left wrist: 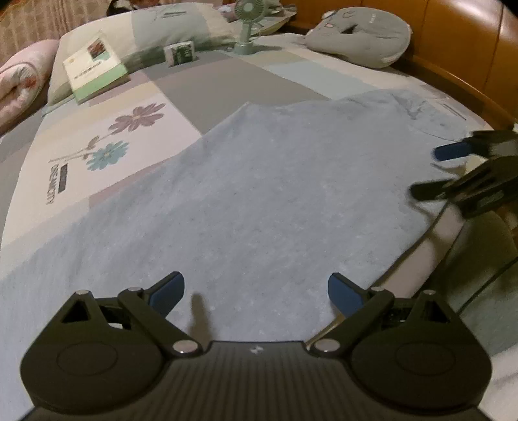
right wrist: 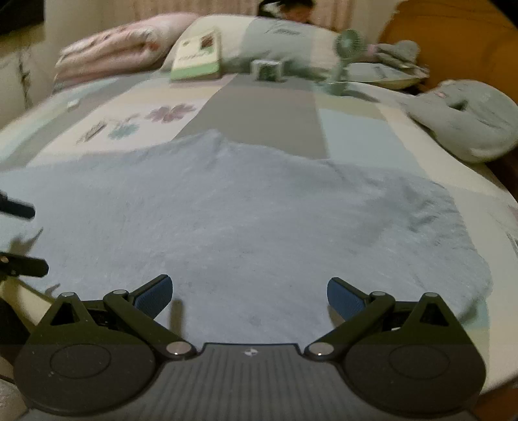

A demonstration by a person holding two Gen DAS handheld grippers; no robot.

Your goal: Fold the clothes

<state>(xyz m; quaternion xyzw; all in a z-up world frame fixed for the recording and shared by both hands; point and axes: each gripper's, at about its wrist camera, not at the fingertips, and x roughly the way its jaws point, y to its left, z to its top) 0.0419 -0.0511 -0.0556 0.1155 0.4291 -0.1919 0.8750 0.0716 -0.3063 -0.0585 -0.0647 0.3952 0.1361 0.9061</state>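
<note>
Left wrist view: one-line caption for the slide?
Open left gripper poised over a light blue garment spread flat on the bed, open right gripper at the right edge.

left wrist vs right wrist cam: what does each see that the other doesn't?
Left wrist only: the open right gripper at the frame's right edge, the wooden bed rail, and the printed word beside the flower pattern.

Right wrist only: the open left gripper at the left edge, and a pale wall on the left.

Both: the light blue garment spread flat on the patchwork bed cover, green-edged book, small green desk fan, grey round plush cushion, pink floral quilt.
</note>
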